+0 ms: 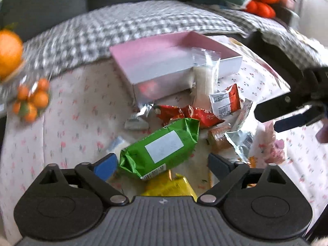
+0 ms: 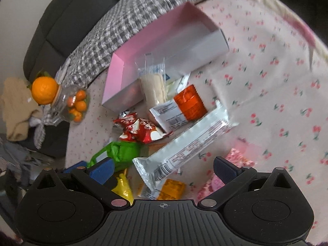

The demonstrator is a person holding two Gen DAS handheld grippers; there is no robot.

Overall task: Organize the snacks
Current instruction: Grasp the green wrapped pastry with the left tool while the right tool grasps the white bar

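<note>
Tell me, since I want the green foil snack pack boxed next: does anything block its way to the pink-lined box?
Yes. Between the green foil snack pack and the pink-lined box lie red snack wrappers; a clear packet leans on the box's near wall.

Pink box (image 1: 155,55), green packet (image 1: 162,145), red wrappers (image 2: 141,130), cherry-print tablecloth (image 2: 276,94), grey checked blanket (image 1: 127,22)

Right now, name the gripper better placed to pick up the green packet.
Left. The green packet lies directly between the open fingers of the left gripper. The right gripper, also open, is lined up on the long white wrapper, with the green packet off to its side.
</note>
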